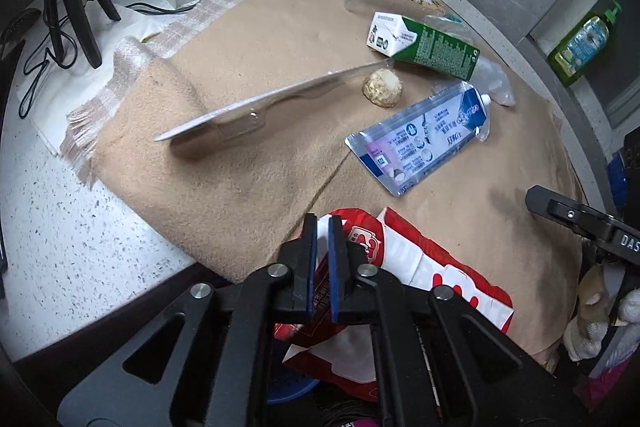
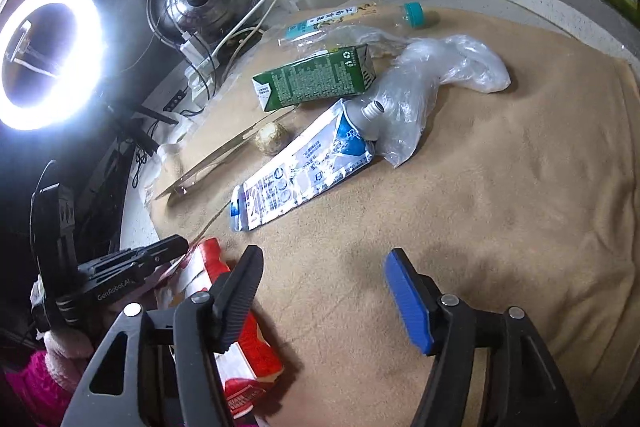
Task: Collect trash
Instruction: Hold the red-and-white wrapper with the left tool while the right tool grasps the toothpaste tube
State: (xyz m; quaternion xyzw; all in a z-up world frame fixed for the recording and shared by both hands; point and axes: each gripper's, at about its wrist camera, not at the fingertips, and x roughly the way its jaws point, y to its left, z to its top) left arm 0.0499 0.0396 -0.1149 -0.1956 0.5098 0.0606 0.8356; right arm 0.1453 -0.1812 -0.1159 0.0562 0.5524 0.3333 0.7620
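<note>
Red wrapper point(image 1: 436, 267) near the blue pouch point(image 1: 420, 139), pinched in the closed left gripper point(image 1: 322, 227); right gripper point(image 2: 320, 275) gapes wide, empty

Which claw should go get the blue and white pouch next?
The right claw, probably. It is open and empty over the blanket, with the pouch just ahead. The left claw is nearly shut by the red bag.

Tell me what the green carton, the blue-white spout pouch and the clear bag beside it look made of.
Green carton: likely coated paperboard, matte, with crisp folded edges. Spout pouch: glossy plastic or foil laminate, wrinkled and glaring, with a white plastic spout. Clear bag: thin translucent plastic film, crumpled.
</note>
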